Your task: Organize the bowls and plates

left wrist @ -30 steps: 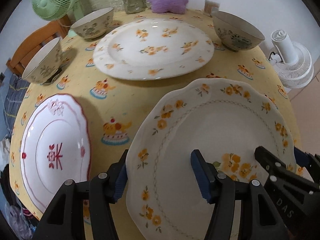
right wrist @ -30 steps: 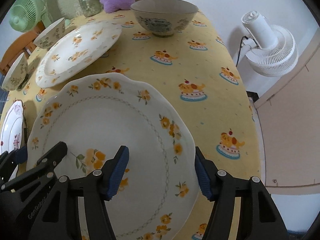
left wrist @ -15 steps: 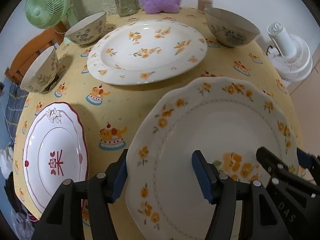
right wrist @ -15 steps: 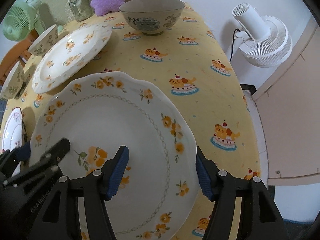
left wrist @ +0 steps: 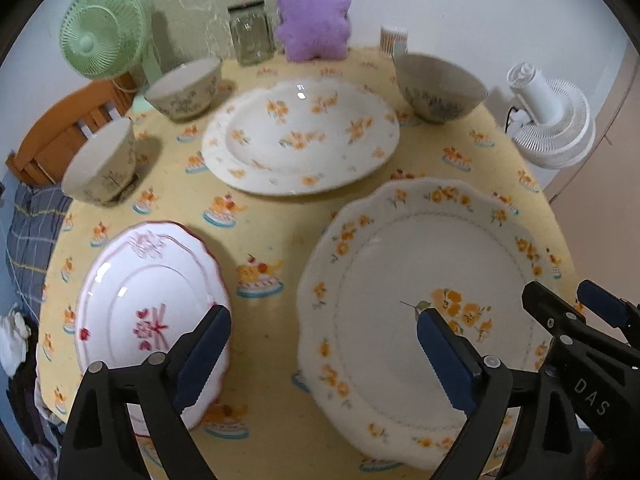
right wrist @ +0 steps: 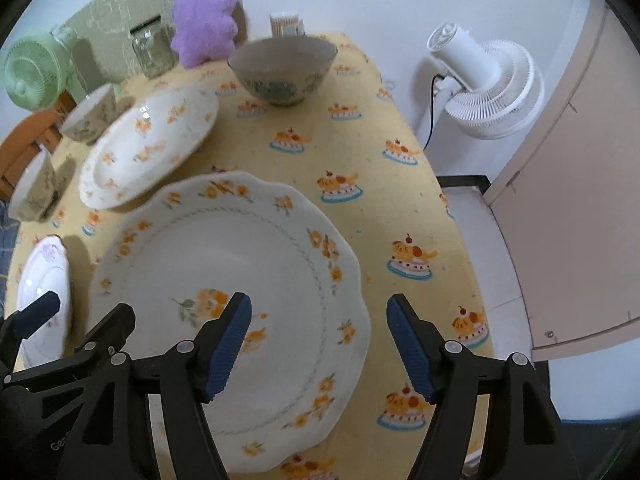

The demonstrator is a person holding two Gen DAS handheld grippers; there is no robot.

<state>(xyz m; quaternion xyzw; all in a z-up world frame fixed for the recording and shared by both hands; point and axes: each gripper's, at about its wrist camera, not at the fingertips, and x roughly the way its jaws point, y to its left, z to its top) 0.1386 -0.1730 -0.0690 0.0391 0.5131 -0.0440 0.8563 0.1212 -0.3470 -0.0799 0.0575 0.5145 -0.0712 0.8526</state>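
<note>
1. Left wrist view: left gripper [left wrist: 324,356] spread wide, nothing between its fingers. Left finger sits over the near edge of the pink plate [left wrist: 148,312]; right finger sits over the scalloped plate [left wrist: 424,280]. Contact with either plate cannot be judged.
2. Scalloped plate, orange flowers on the rim, lies on the yellow tablecloth [left wrist: 264,240] at near right, just beside the table's right edge. Pink plate lies near left, apart from it.
3. Right gripper [left wrist: 576,316] enters at lower right, reaching over the scalloped plate's right rim.
4. Large plate [left wrist: 300,140] with orange flowers lies mid-table, beyond both near plates.
5. 3 bowls upright: 1 far right [left wrist: 438,88], 1 far left [left wrist: 184,88], 1 nearer at the left edge [left wrist: 100,160].
6. Back of table: glass jar [left wrist: 252,36], purple plush toy [left wrist: 314,16], green fan [left wrist: 104,32]. White fan [left wrist: 552,120] stands off the table at right.
7. Right wrist view: right gripper [right wrist: 318,346] open wide and empty. Left finger is above the scalloped plate [right wrist: 240,264]; right finger is outside the rim, over the tablecloth [right wrist: 360,152].
8. Left gripper [right wrist: 86,312] shows at lower left, between the pink plate [right wrist: 44,276] and the scalloped plate.
9. Large plate [right wrist: 148,140] lies beyond at left; the right-hand bowl [right wrist: 282,68] stands at the far end; white fan [right wrist: 488,84] at right.
</note>
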